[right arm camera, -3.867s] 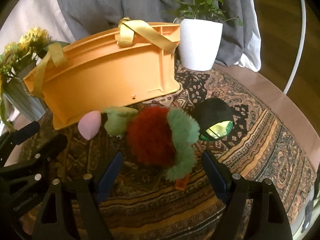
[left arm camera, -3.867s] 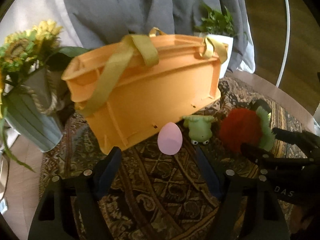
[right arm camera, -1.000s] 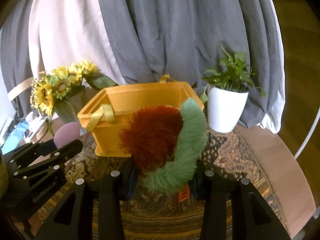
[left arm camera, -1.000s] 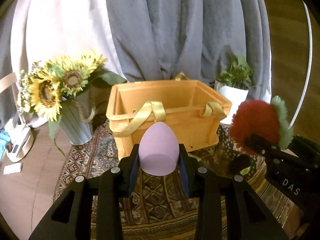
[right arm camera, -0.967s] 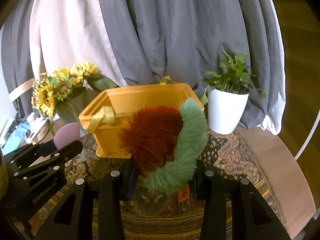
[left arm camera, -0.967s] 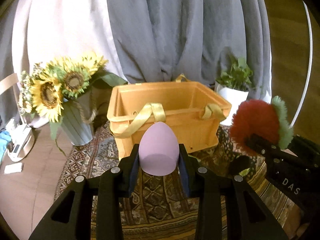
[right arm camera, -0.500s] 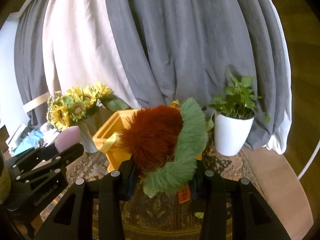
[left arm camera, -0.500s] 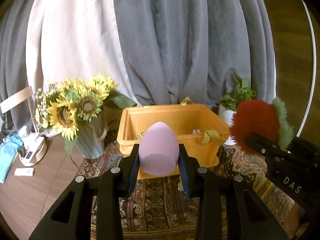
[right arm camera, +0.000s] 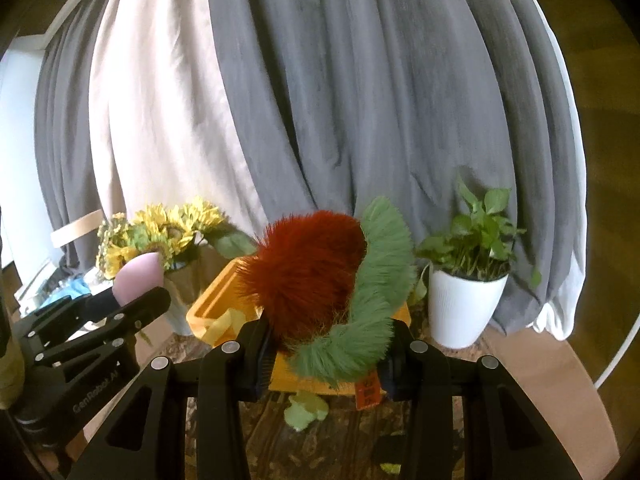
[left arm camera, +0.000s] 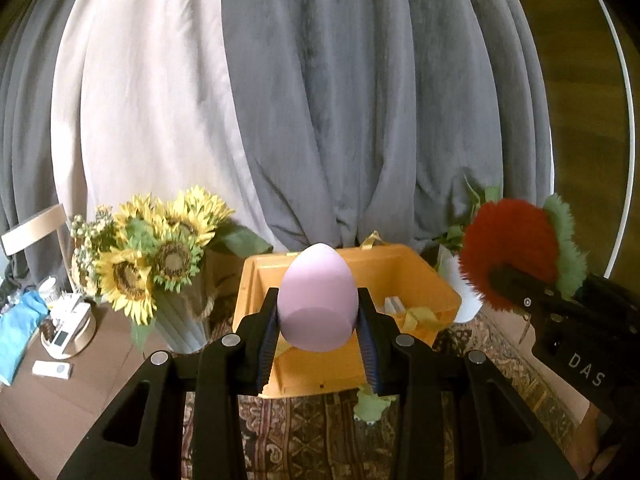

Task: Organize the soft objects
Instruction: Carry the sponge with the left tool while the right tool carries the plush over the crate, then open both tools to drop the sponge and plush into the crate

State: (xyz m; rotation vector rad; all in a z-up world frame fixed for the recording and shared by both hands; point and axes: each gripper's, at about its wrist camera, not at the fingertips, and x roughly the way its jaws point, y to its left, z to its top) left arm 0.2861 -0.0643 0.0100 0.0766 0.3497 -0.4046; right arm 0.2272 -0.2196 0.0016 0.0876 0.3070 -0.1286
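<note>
- Two soft things are now up in the air, and a moment ago they hung lower, in front of the basket's side.
- Left tongs (left arm camera: 318,322) are closed tight on the pink egg (left arm camera: 318,304). The egg sits snug between the blue pads.
- Right tongs (right arm camera: 326,352) are closed on the fluffy red and green toy (right arm camera: 324,284), squeezing its fur.
- Now the orange basket (left arm camera: 436,286) looks lower than before, and we can see down into its open top. I think that means both toys are high enough to go over the rim.
- A little green frog toy (left arm camera: 372,404) lies on the patterned rug (left arm camera: 312,440), just in front of the basket. It is not put away yet.
- Next, I think, both hands should move forward over the basket and let go.
</note>
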